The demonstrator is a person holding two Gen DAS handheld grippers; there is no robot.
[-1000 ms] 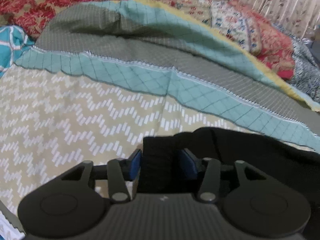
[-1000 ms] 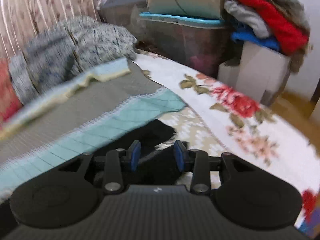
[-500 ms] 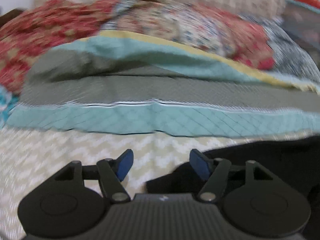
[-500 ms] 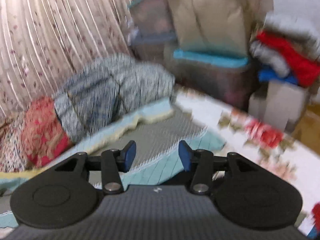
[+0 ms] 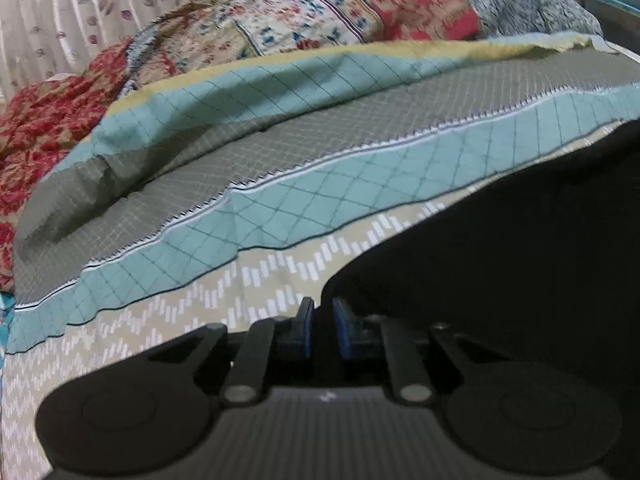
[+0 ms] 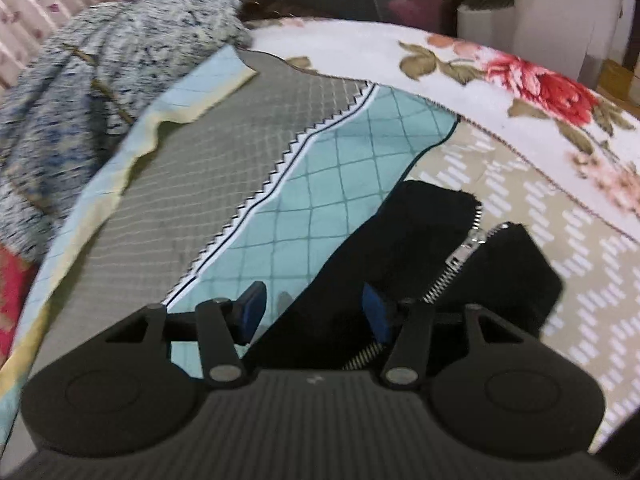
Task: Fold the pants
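Note:
The black pants (image 5: 500, 248) lie on the beige zigzag bedspread (image 5: 224, 304) and fill the right of the left wrist view. My left gripper (image 5: 320, 326) has its blue pads nearly together at the pants' left edge, with dark cloth between them. In the right wrist view the pants' waist (image 6: 404, 248) lies with its open silver zipper (image 6: 460, 256) showing. My right gripper (image 6: 314, 312) is open just above that cloth, holding nothing.
A grey and teal quilted blanket (image 5: 320, 152) lies behind the pants. Patterned pillows (image 5: 320, 12) and a speckled blue bundle (image 6: 100, 80) sit further back. A white floral sheet (image 6: 500, 80) covers the bed's right edge, with boxes (image 6: 560, 12) beyond.
My left gripper opened, moved right and has closed on the pants' edge. My right gripper let go, swung up and came back down, open, over the waist by the zipper.

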